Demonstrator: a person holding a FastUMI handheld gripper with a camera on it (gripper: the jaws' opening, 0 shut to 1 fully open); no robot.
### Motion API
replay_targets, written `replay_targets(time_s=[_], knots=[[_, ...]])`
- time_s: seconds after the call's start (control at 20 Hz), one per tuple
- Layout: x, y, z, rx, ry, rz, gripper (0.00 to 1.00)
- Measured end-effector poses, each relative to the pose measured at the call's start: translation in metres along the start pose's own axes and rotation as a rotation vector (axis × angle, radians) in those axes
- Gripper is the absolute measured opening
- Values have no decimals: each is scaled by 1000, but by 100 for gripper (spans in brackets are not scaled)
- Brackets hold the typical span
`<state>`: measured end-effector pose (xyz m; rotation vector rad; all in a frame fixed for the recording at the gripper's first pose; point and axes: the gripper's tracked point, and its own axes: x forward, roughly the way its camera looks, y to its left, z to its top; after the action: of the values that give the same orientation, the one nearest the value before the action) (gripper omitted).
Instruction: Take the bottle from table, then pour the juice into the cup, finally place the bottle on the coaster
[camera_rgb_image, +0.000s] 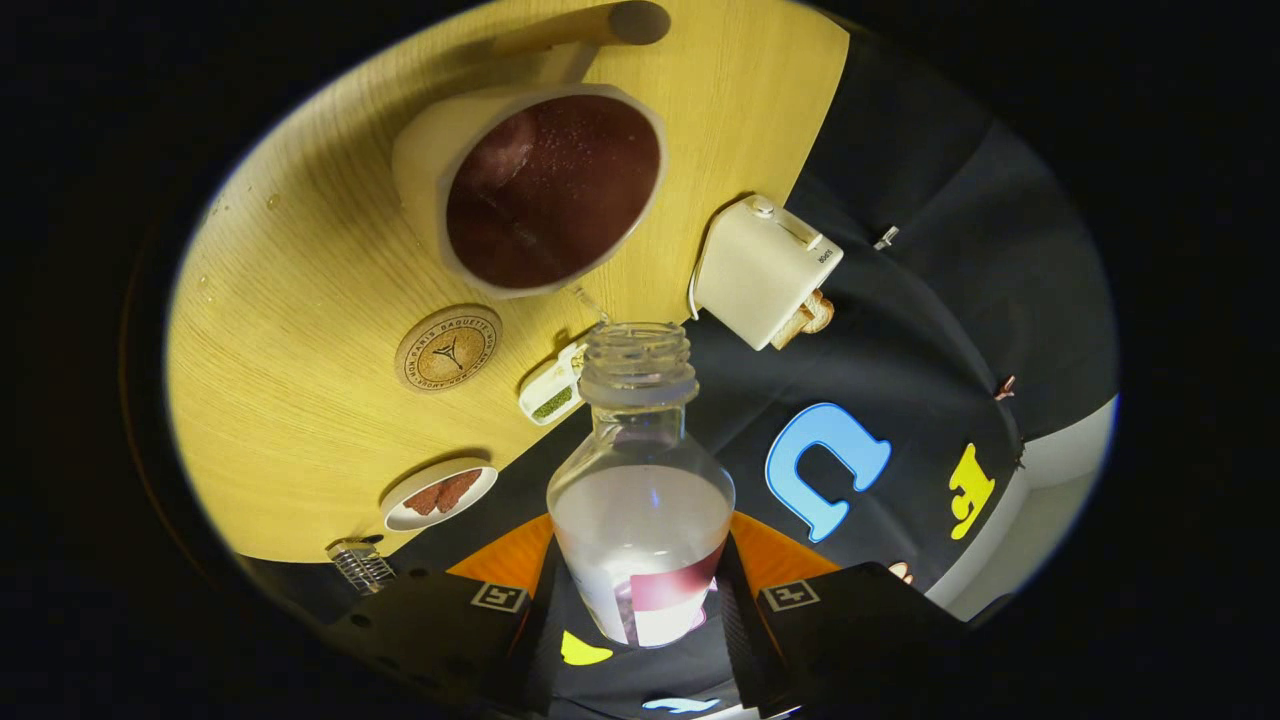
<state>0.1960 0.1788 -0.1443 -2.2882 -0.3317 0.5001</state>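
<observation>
The gripper (640, 600) has its 2 black fingers (545, 610) closed against the lower body of a clear plastic bottle (640, 500), one pressing on each side, so the jaws are only as far apart as the bottle is wide. The bottle has no cap on its threaded neck, looks almost emptied, with a misted inside and a dark red and white label near its base. It is held tilted, its open mouth pointing toward a white cup (530, 190) just beyond it.

The cup stands on a round, pale yellow wooden table (290, 300) and is filled close to its rim with dark red juice. Whether a thin clear thread between the bottle's mouth and the cup's rim is liquid, I cannot tell.

Beside the cup, nearer the fingers, a round cork coaster (448, 348) with a dark printed emblem lies flat on the table, bare. At the table's edge near the bottle's neck sits a small white container (552, 392) holding something green. Further along that edge, toward the fingers, is a small white dish (440, 495) with reddish-brown pieces in it, and past it a small ribbed metal object (360, 565). A white box-shaped appliance (765, 270) stands at the table's edge beyond the bottle, with something tan beside it.
</observation>
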Motion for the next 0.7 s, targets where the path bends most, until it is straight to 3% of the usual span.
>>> replay_targets(time_s=[0.7], knots=[[-5, -14, 20, -44, -18, 1, 70]])
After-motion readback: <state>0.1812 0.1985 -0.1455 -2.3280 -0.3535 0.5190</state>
